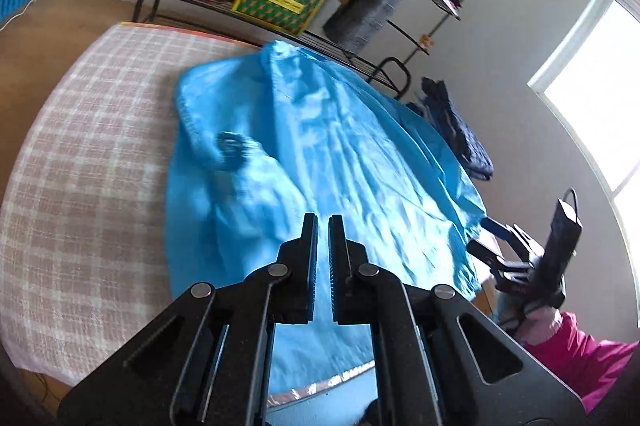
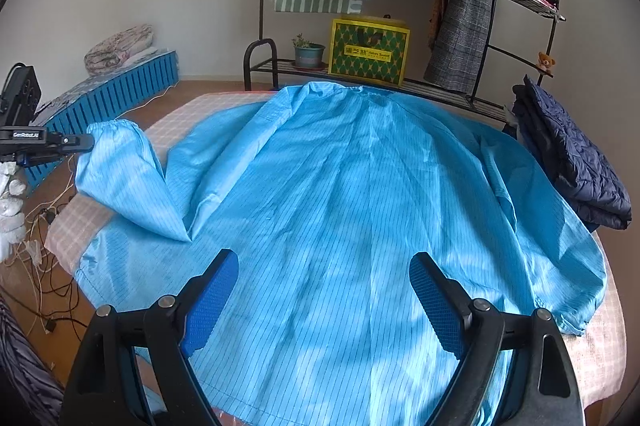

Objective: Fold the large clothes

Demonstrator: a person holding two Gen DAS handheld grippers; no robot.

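- Nearest us, our right gripper (image 2: 322, 300) hangs over the hem end of the blue coat (image 2: 340, 186) with its jaws spread wide and nothing between them; we judge it is poised to take the hem once the sleeves are in.
- Our left gripper (image 1: 323, 230) has its jaws closed to a thin slit. In its own view no cloth shows between the pads; in the right view it sits at nine o'clock, tips touching the gathered cuff of the sleeve (image 2: 120, 178), so we cannot tell whether it has the cuff pinched.
- That sleeve lies doubled over toward the body of the coat, likely the first fold.
- The coat lies back up and flat across the checked table (image 1: 80, 146), collar at twelve o'clock, away from us.
- At two o'clock a folded dark jacket (image 2: 576, 178) sits at the table's edge, probably already finished.
- Beyond, a clothes rack (image 2: 516, 26) holds hanging garments and a yellow box (image 2: 368, 52).
- The left view is blurred, and the coat's near hem is cut off behind the gripper bodies.
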